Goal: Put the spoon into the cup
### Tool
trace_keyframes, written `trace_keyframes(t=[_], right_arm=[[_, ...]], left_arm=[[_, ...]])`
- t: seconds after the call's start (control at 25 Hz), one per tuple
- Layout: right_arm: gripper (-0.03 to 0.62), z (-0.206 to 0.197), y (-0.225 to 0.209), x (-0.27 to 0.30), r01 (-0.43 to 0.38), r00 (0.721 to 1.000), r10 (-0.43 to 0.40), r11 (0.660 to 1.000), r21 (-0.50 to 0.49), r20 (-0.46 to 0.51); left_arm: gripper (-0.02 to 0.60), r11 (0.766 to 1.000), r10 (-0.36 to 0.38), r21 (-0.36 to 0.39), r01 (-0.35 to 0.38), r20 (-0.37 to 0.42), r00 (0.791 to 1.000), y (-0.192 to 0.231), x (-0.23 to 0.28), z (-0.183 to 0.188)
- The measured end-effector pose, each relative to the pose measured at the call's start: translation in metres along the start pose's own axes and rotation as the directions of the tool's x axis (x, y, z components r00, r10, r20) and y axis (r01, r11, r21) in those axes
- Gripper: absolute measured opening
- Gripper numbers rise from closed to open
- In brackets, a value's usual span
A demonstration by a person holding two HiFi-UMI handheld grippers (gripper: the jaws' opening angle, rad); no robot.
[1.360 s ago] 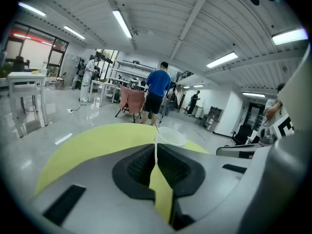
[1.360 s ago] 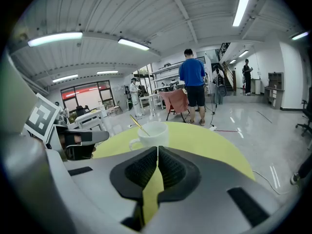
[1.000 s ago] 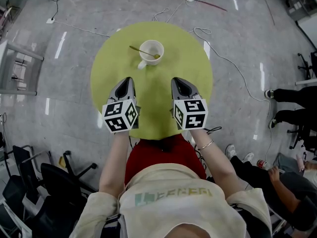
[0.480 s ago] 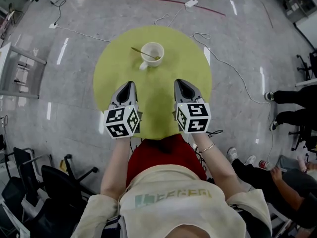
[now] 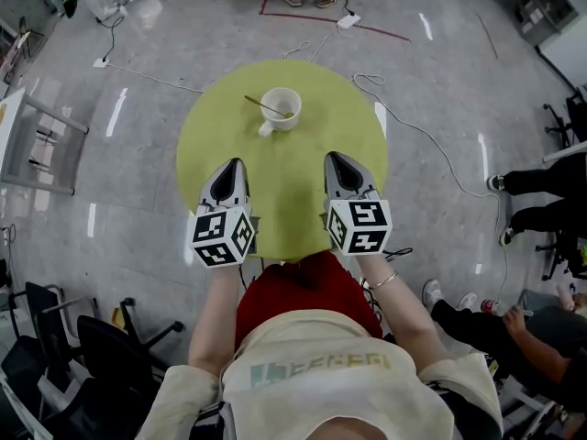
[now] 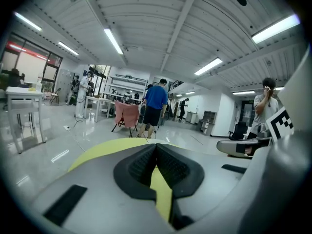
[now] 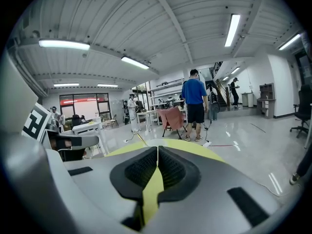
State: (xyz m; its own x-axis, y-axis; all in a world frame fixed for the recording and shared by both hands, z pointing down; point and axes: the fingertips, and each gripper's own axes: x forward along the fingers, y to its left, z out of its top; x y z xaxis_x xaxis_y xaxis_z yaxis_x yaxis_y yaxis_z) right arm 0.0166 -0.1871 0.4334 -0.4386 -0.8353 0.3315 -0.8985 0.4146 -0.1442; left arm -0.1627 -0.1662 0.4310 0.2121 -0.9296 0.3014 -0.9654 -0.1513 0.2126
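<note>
A white cup (image 5: 281, 108) stands toward the far side of the round yellow-green table (image 5: 211, 145). A gold spoon (image 5: 266, 107) rests in it, its handle sticking out over the left rim. My left gripper (image 5: 233, 165) hovers over the table's near left, jaws shut with nothing in them. My right gripper (image 5: 333, 158) is at the near right, also shut and empty. Both point toward the cup and stay well short of it. In the left gripper view (image 6: 156, 145) and the right gripper view (image 7: 157, 148) the pads meet, and the cup is hidden.
White cables (image 5: 431, 140) trail across the grey floor right of the table. Black chairs (image 5: 101, 337) stand at the near left. A seated person's legs (image 5: 541, 191) show at the right, and a metal-framed table (image 5: 37, 145) at the left. People stand far off.
The cup and table sit slightly lower in the head view as it shifts. Both grippers keep the same spots relative to the table and stay shut.
</note>
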Motion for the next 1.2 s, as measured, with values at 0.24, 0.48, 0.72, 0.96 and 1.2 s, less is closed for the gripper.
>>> trace_keyframes(t=[0.24,0.48,0.72,0.96,1.2], right_arm=[[0.037,0.011,0.003,-0.02,0.013,0.999,-0.013,1.0,-0.002,0.051],[0.035,0.018,0.011,-0.035,0.02,0.997,-0.018,1.0,-0.016,0.082],[0.035,0.022,0.019,-0.05,0.017,0.995,-0.014,1.0,-0.026,0.1],[0.035,0.021,0.028,-0.063,0.016,0.992,-0.012,1.0,-0.026,0.128],[0.035,0.022,0.034,-0.066,0.018,0.99,-0.014,0.999,-0.027,0.138]], left_arm=[[0.023,1.0,0.004,0.023,-0.005,0.037,0.999,-0.002,-0.019,0.009],[0.023,1.0,-0.001,0.021,-0.001,0.067,0.998,-0.003,-0.036,0.016],[0.023,1.0,0.0,0.016,-0.002,0.09,0.996,-0.002,-0.053,0.022],[0.023,1.0,-0.004,0.019,0.002,0.106,0.994,0.001,-0.071,0.022],[0.023,1.0,-0.008,0.029,0.005,0.105,0.994,0.007,-0.079,0.027]])
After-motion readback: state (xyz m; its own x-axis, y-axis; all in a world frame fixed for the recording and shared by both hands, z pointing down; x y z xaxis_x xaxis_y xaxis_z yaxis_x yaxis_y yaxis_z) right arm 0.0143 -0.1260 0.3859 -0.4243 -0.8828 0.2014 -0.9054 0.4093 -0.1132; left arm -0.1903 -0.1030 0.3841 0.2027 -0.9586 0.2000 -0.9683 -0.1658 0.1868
